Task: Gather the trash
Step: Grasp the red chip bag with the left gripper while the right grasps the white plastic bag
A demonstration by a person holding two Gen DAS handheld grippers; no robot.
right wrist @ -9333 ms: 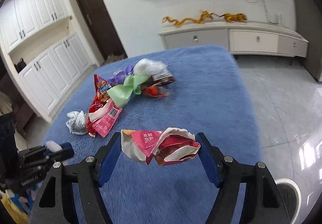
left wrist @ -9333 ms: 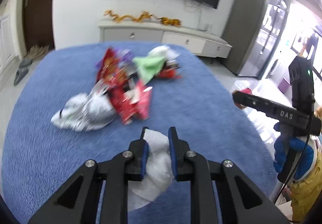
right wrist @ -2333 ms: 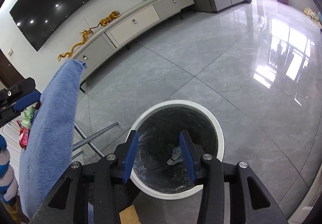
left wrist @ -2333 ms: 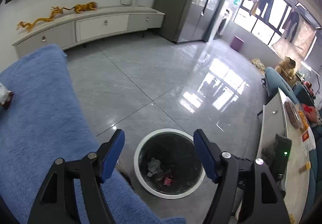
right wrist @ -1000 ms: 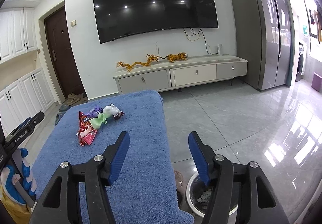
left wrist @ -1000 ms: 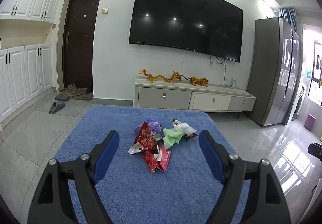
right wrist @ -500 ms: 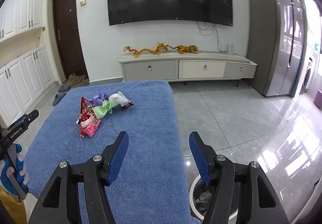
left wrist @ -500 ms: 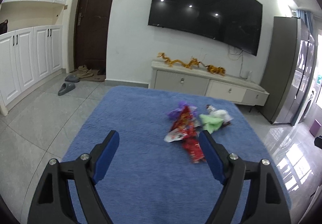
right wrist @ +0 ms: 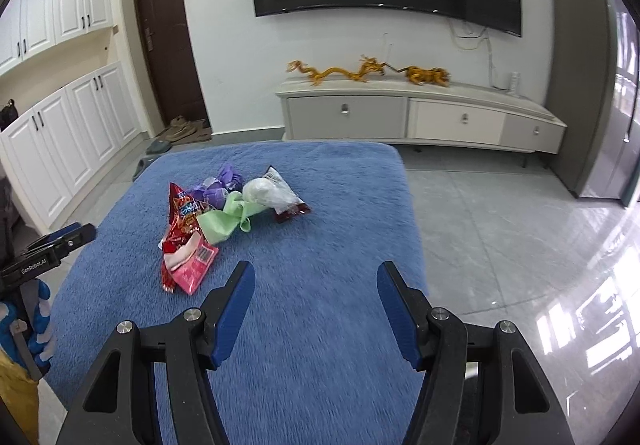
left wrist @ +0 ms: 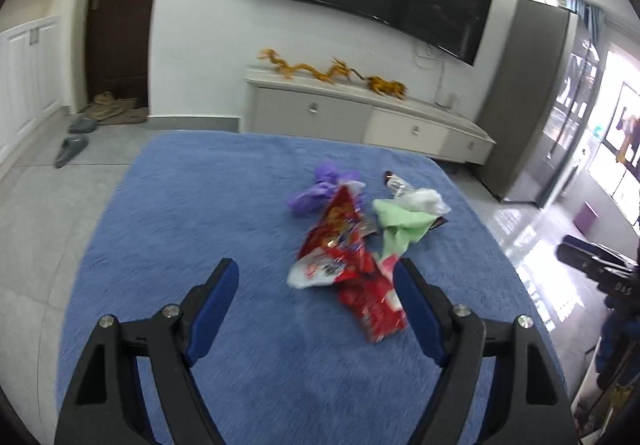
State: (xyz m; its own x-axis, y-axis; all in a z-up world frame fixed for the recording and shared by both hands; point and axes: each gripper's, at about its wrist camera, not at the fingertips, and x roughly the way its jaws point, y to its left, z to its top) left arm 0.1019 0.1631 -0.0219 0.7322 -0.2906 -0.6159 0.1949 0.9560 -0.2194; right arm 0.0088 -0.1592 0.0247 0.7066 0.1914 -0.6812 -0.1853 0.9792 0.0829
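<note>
The left tongs [left wrist: 316, 277] carry the words "GenRobot.AI" on their black body, readable in the right wrist view, and the right tongs [right wrist: 316, 285] show the letters "DAS" at the far right edge of the left wrist view. A heap of trash lies on the blue plush counter [right wrist: 328, 345], toward its far half. Its red snack wrapper [left wrist: 344, 229] bears print too blurred to read; its long axis runs from the far side of the counter toward the left tongs, narrow end pointing away. Touching its near end is a pink-and-red packet [right wrist: 192, 265] with a barcode label. Just beside the red wrapper lie a crumpled green bag [right wrist: 228, 221], a purple bag [left wrist: 320, 191] at the far end, and a white bag [right wrist: 268, 193] over a dark red packet. Left tongs: jaws apart and closing, nothing clamped. Right tongs: jaws apart, empty, over bare plush.
</note>
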